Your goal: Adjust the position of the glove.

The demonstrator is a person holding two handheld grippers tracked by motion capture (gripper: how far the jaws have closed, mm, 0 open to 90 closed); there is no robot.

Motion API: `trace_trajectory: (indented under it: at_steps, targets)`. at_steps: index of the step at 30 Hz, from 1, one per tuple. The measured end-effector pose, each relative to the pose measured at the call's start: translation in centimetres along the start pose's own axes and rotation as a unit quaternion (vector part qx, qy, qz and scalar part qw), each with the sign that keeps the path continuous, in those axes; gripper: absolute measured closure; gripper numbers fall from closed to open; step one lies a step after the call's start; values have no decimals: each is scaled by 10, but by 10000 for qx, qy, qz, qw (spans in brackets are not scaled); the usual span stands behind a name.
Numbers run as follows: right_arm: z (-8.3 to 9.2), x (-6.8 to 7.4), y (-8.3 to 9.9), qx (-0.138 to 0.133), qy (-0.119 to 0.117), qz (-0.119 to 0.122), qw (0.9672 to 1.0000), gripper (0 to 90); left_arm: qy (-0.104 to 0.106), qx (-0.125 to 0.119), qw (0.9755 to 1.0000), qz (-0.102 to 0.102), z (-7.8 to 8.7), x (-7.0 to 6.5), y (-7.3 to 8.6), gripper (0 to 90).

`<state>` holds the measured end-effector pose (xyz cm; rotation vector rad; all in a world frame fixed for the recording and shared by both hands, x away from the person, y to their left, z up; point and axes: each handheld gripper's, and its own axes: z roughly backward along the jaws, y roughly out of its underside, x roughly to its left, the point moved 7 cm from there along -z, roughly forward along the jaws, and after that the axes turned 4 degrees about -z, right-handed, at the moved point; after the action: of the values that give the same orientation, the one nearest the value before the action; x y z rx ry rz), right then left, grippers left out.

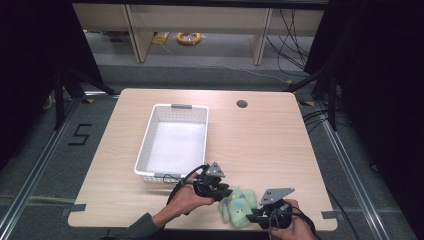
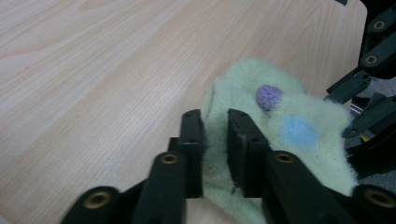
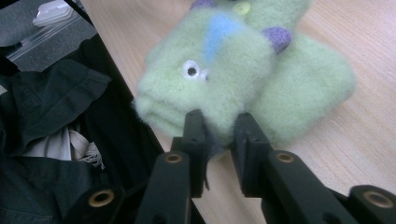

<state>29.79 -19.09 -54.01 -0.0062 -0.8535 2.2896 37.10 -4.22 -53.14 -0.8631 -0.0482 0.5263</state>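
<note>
On the near right part of the wooden table (image 1: pixel 280 145), close to its near edge, lies a soft green plush toy (image 1: pixel 239 206) with an embroidered eye and blue and purple spots. Going from left to right: the white basket (image 1: pixel 147 131) stands empty to the far left of the toy, near it but not touching. Next comes the left gripper (image 1: pixel 223 191), whose jaws are narrow and pinch a fold at the toy's left side (image 2: pixel 215 140). The toy sits between the two tools. At its near right end the right gripper (image 1: pixel 252 215) is also narrow, clamped on the fuzzy edge below the eye (image 3: pixel 219 126). So each hand holds one end, and the toy stretches from left gripper to right gripper. The left hand is nearer to the basket, so I judge a lift would carry the toy left and far.
</note>
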Motion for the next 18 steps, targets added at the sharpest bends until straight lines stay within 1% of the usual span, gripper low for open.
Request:
trace_trajectory:
  at_steps: [1,2,3,4,5,6,7,8,9,10,11,12,13,14,15,17,18]
  targets:
    - [0,2,0,25,-51,-55,10000,793,139,-49,9999,-6,-1,0,0,812]
    - [1,2,1,39,-66,-116,9999,799,0,3,10000,-14,2,2,1,836]
    - [1,-1,-1,-23,-15,27,10000,802,0,3,10000,-14,2,2,1,849]
    - [0,-1,-2,-119,-40,-16,9999,806,155,-83,9998,10,2,-1,0,855]
    - [2,0,-1,-31,-67,-48,10000,808,105,-83,9999,-37,4,0,0,859]
    - [3,-1,-2,-74,-56,9,10000,809,89,-89,9999,-62,5,-1,-1,863]
    - [4,-1,-2,-90,-76,19,9999,811,89,-89,9999,-62,5,-1,-1,866]
    - [6,0,-3,-134,-110,-36,9998,813,112,-121,9998,-82,9,-3,-2,869]
    - [7,-1,-4,-177,-119,19,9998,814,112,-121,9998,-82,9,-3,-2,870]
    - [10,0,-5,-210,-155,1,9997,816,106,-223,9997,14,16,-6,-4,871]
    - [13,-1,-7,-291,-126,54,9995,816,106,-223,9997,14,16,-6,-4,871]
    - [16,1,-9,-339,-189,-44,9992,817,155,-326,9993,12,24,-10,-6,871]
    - [20,-2,-12,-385,-163,121,9991,818,186,-373,9991,-5,28,-13,-6,871]
    - [24,-4,-14,-422,-88,134,9990,819,191,-435,9989,29,32,-15,-7,872]
    - [28,-6,-16,-445,-37,170,9989,819,248,-488,9985,91,36,-19,-7,872]
    - [34,-9,-20,-435,-1,289,9986,820,274,-526,9982,66,38,-21,-6,872]
    - [36,-12,-22,-424,37,370,9984,821,317,-537,9980,93,40,-27,-2,872]
